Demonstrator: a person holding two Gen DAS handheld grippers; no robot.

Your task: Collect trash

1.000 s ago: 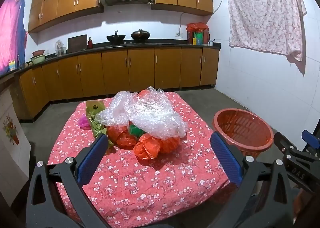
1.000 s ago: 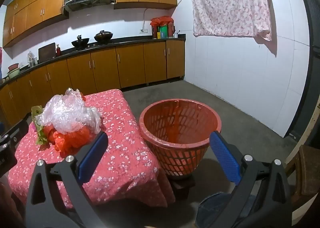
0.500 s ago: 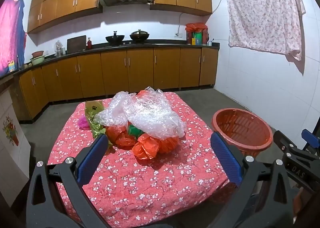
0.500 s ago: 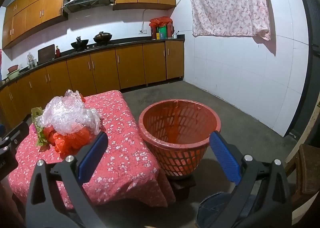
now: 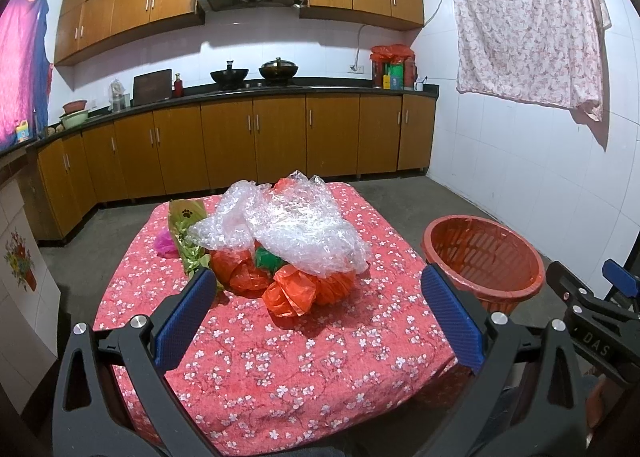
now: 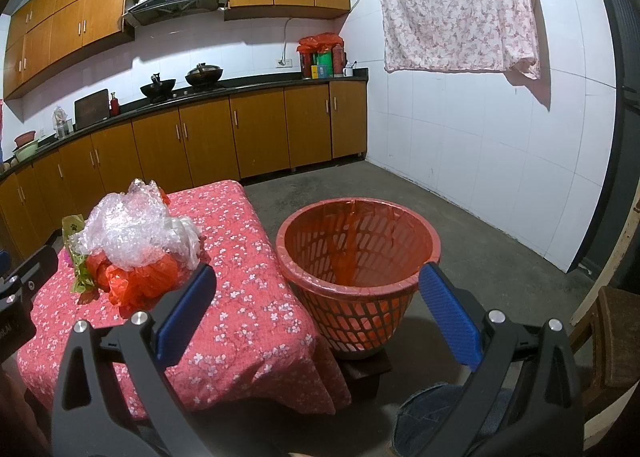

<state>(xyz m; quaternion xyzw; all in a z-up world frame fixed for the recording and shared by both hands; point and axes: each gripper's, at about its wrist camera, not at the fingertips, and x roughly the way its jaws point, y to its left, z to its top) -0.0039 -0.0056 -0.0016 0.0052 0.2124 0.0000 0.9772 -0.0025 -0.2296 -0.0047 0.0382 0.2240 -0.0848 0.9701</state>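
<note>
**A:** Both tools up, nothing taken. Left claw [image 5: 318, 315] spread wide and empty, aimed at the trash heap [image 5: 280, 241] in the middle of the tabletop [image 5: 320, 369]. Right claw [image 6: 316, 309] just as wide, also empty, pointed more at the basket [image 6: 358, 269].

**B:** Where does the basket sit against the heap?

**A:** From the left camera, off the tabletop's edge at about 3 o'clock of the heap, lower than the cloth, on a dark block on the floor. It has an orange liner and looks empty. My guess: parked close so each piece travels only a short way over the edge.

**B:** What's in the heap?

**A:** Bubble wrap [image 5: 296, 225] draped on top; orange bags [image 5: 288, 285] under it at 6 o'clock; a scrap of green plastic [image 5: 266, 257] between them; a green wrapper [image 5: 188, 233] with a paw print at 9 o'clock; something pink [image 5: 166, 243] beyond that. All touching or overlapping, so one pull may drag its neighbours.

**B:** Why the wide spread?

**A:** Likely because the wrap is bulky and springy; a narrow opening would push it away. The orange bags lie nearest the left claw, so those or the wrap's edge seem the first candidates.

**B:** Progress?

**A:** I'd call it the very start. All the trash is on the cloth.
</note>
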